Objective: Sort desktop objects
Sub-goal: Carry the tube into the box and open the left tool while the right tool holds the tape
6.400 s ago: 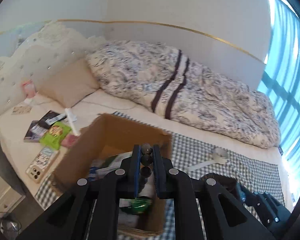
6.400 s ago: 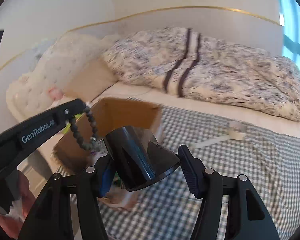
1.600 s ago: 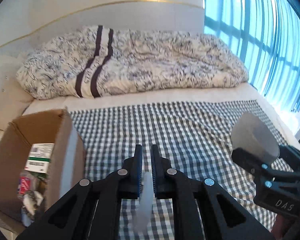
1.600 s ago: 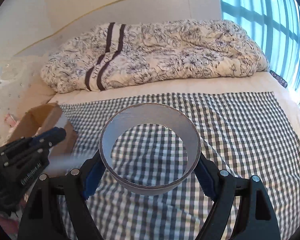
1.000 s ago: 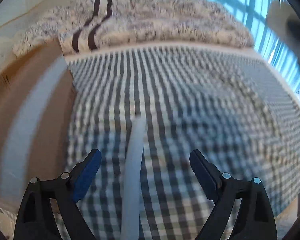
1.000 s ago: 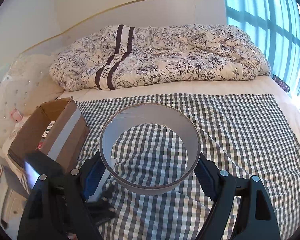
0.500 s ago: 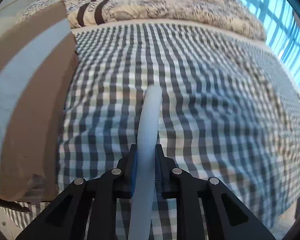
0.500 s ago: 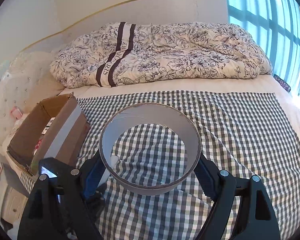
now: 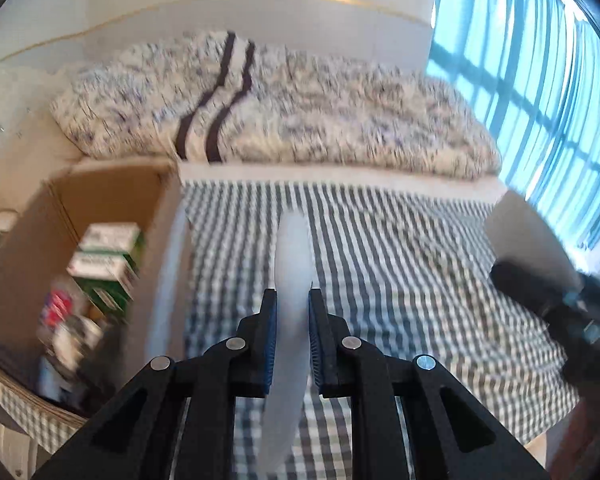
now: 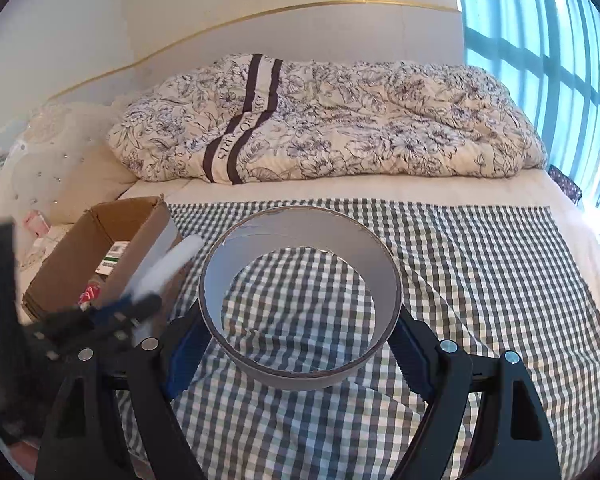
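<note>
The left hand-held gripper (image 9: 293, 312) is clamped on a pale white stick (image 9: 290, 280), which juts forward past its fingers and hangs above the checked cloth (image 9: 400, 280), just right of the cardboard box (image 9: 100, 200). The right hand-held gripper (image 10: 296, 350) is clamped on a grey ring (image 10: 300, 372), open end facing the camera, also above the cloth and further right of the box. The box sits on the bed at the cloth's left edge, with a green-and-white packet (image 9: 108, 264) and other small items inside. A flowered quilt (image 10: 340, 120) lies beyond the box.
</note>
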Tool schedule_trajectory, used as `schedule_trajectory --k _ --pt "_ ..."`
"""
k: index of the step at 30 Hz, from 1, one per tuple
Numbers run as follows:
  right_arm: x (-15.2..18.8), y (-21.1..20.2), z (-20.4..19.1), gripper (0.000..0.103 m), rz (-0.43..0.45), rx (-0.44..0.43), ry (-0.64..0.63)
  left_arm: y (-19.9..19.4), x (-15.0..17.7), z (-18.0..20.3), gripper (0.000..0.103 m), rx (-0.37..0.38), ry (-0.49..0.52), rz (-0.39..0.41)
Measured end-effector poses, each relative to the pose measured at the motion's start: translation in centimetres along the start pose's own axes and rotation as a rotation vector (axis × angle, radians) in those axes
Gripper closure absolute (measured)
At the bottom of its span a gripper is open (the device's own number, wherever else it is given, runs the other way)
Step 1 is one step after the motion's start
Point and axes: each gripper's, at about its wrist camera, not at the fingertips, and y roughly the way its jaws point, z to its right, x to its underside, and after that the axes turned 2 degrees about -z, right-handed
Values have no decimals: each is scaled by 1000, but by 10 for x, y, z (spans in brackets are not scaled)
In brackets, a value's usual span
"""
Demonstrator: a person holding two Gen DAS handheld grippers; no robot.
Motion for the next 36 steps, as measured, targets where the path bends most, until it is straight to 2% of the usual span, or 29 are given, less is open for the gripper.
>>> schedule_trajectory --k 5,10,15,20,22,24,25,27,28,29,31,36 --pt "-14 0 -35 22 14 -51 -50 -29 -28 -32 88 -44 -51 52" --pt "-33 17 -95 22 3 -159 -119 -42 -43 -73 88 -101 -69 51" --pt "-44 44 -146 22 -37 -236 -164 -39 -44 -124 88 -177 -131 36" --pt "-48 73 -185 22 -57 -258 -230 -32 -38 -165 86 -230 -184 18" --pt "-50 80 -195 20 -51 -274 -260 -30 -34 -181 75 -245 -221 14" --pt "-58 89 -197 17 -54 -244 -257 -32 -30 -191 46 -239 -254 24" --pt "-64 94 -194 12 -73 -254 -229 -34 -29 -194 40 -245 -264 33" --pt "-74 104 -185 11 -114 -314 -159 -38 -26 -201 15 -255 -292 57" --pt "-78 107 -181 10 -128 -342 -125 -40 -26 -203 9 -245 -302 65" --pt "-80 107 -178 10 -134 -363 -99 -43 -26 -203 4 -229 -308 78" --pt "-81 102 -173 10 -117 -363 -77 -47 -26 -198 3 -217 -298 103" --pt "-81 90 -174 10 -87 -400 -82 -53 -22 -174 0 -270 -220 124"
